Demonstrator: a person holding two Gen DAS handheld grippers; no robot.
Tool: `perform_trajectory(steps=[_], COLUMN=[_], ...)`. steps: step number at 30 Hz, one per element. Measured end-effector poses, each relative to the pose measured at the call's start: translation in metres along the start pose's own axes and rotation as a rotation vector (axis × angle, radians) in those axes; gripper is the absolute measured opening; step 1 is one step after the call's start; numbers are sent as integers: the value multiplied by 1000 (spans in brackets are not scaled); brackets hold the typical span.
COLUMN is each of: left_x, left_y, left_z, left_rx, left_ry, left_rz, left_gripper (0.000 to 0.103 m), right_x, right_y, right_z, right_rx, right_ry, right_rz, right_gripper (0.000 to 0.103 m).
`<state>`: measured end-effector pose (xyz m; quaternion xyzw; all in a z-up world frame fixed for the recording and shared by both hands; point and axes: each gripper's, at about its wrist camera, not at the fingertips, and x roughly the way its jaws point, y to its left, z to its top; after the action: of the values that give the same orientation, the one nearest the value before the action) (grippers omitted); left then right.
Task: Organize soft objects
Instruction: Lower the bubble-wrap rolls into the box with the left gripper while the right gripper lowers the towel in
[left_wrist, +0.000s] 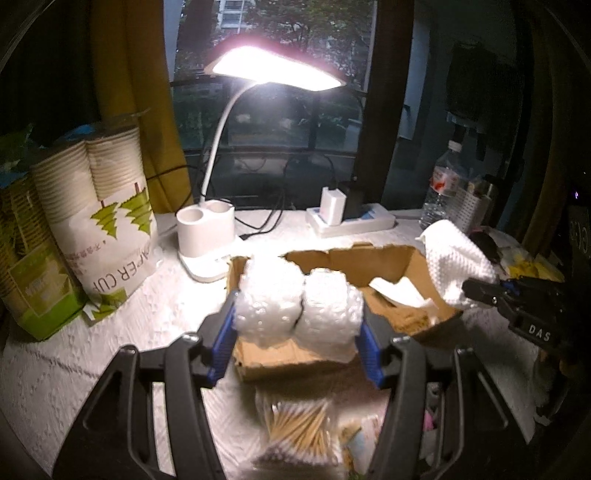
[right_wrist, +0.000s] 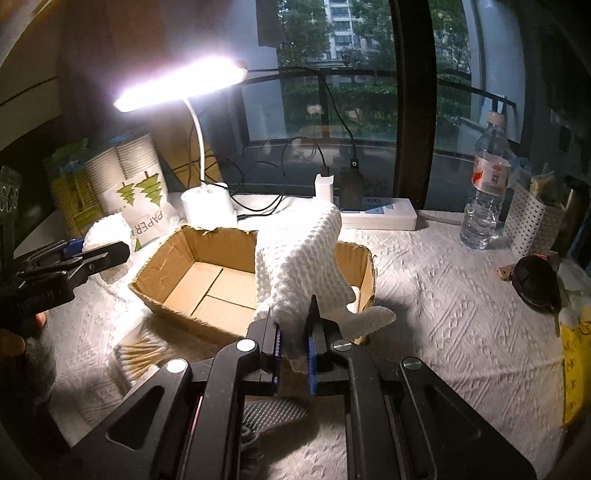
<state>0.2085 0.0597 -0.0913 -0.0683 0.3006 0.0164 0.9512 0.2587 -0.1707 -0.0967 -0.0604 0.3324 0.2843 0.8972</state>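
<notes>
A bundle of bubble wrap (left_wrist: 269, 291) is squeezed between the blue pads of my left gripper (left_wrist: 297, 308), just above the near left end of an open cardboard box (left_wrist: 388, 262). From the right wrist view, that left gripper (right_wrist: 103, 249) and its bubble wrap (right_wrist: 109, 230) hang left of the box (right_wrist: 218, 247). My right gripper (right_wrist: 294, 332) is shut on a white waffle-textured cloth (right_wrist: 295, 258), which stands up in front of the box's near right side. The same cloth (left_wrist: 454, 258) and right gripper (left_wrist: 471, 291) show at the right of the left wrist view.
A pack of cotton swabs (left_wrist: 299, 421) lies in front of the box on the white table cover. A lit desk lamp (left_wrist: 207, 236) and a bag of paper cups (left_wrist: 107, 221) stand at back left. A power strip (right_wrist: 380, 218), water bottle (right_wrist: 487, 192) and perforated holder (right_wrist: 528, 221) are at back right.
</notes>
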Motion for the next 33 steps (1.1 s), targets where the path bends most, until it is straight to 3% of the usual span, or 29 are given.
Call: perform_trajectory(steps=[6,17,19,21,24,26,28,33], left_x=[21,55,61,64,68,69,69,68], left_y=[5,12,12,12,12,12,12,13], left_z=[4,-2,-3,-4,-4,-4,-4,-4], left_rx=[-12,-26,-26,-29,-32,-31,-34,-38], left_ry=[13,74,87,97,107,112,113,113], left_rz=[7,17,15,13,19,23,29,43], left_gripper=[58,58,58,59,59,60,62,66], right_x=[19,61,64,63,54,48,48,68], right_y=[-10,-23,-27,-27,-25,-25,-26,-39], right_z=[6,1,0,1,3,5,4,-3], right_rx=[10,65,86,95,82,73,60,86], right_ry=[-5,63,66,60,19,-17,-28,39], right_rz=[3,-3,14,28,15,-7,-54,-137], right_gripper=[12,12,18,30,40,52,55,55])
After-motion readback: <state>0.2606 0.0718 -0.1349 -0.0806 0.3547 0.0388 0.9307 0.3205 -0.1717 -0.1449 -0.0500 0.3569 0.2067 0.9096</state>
